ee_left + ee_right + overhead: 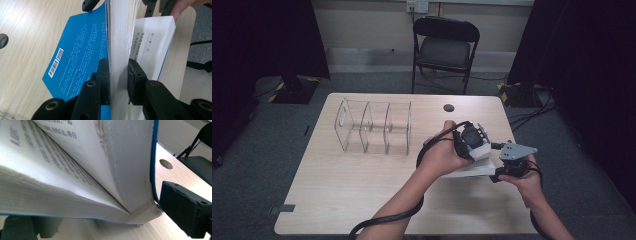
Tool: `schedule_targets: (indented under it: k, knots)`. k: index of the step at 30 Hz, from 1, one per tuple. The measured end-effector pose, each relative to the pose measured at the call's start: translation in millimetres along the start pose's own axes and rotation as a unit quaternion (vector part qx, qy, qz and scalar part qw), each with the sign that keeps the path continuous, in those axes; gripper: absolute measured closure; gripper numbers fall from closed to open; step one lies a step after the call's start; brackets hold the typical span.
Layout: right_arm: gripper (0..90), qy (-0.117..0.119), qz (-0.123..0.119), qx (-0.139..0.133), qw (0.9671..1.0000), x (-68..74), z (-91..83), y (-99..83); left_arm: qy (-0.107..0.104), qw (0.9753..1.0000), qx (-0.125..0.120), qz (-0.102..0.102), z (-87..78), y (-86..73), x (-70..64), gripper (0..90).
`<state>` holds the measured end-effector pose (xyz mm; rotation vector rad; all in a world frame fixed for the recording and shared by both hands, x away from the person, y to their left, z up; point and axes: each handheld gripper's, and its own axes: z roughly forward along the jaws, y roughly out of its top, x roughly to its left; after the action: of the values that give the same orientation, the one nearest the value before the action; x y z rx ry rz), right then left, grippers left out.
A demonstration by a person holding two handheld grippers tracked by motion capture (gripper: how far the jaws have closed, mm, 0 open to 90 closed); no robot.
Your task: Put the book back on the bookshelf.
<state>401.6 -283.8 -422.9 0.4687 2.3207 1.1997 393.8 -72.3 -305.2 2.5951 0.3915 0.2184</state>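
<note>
Book (120, 37): soft blue cover, thick block of matt white printed pages, open near the wood-grain table's (352, 195) right edge | your left gripper (118, 77): jaws clamped narrow on a raised sheaf of pages | your right gripper (512, 162): jaws straddle the book's spine end, grip unclear | clear plastic organizer (374, 127): three compartments, nothing inside.

high view dim, dark corners | gripper views bright, soft | near pages blurred
</note>
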Motion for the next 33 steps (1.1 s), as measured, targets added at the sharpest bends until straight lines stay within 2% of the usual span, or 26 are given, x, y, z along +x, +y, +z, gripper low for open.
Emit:
schedule_targets:
  k: [9, 13, 17, 20, 22, 26, 27, 30, 33]
  knots:
    - [10.1, 0.002, 0.001, -0.008, 1.0000, 1.5, -0.6, 0.2, -0.003, 1.0000, 0.002, 0.000, -5.2, 2.3, 0.3, 74.9]
    - [10.3, 0.013, -0.008, -0.019, 0.9997, 3.8, -4.6, 5.6, -0.012, 0.9999, -0.003, -0.002, -12.7, 5.9, 2.0, 74.9]
    - [11.0, 0.022, -0.029, -0.018, 0.9992, 9.0, -1.0, 11.8, -0.016, 0.9999, -0.003, -0.001, -12.6, 5.3, 2.1, 74.8]
    - [14.1, 0.030, -0.026, -0.024, 0.9989, 10.8, 1.9, 11.3, -0.018, 0.9998, -0.004, 0.000, -11.5, 3.7, 0.6, 74.7]
    - [19.6, 0.036, -0.030, -0.026, 0.9985, 10.6, 1.7, 11.6, -0.022, 0.9998, -0.005, 0.001, -11.4, 3.3, 1.1, 74.6]
    - [41.1, 0.069, -0.052, -0.024, 0.9959, 10.1, 0.2, 17.0, -0.021, 0.9997, -0.011, 0.012, -11.8, 4.7, 0.1, 73.5]
    - [43.4, 0.078, -0.051, -0.022, 0.9954, 9.0, 1.1, 18.4, -0.021, 0.9994, -0.025, 0.007, -13.6, 5.9, 0.0, 72.9]
    - [47.6, 0.090, -0.058, -0.012, 0.9942, 7.4, 3.6, 24.2, -0.012, 0.9996, -0.019, 0.017, -15.1, 7.4, 0.7, 72.2]
    - [48.7, 0.098, -0.053, -0.008, 0.9938, 4.3, 3.9, 26.1, -0.025, 0.9991, -0.034, 0.008, -15.5, 4.2, 4.9, 69.3]
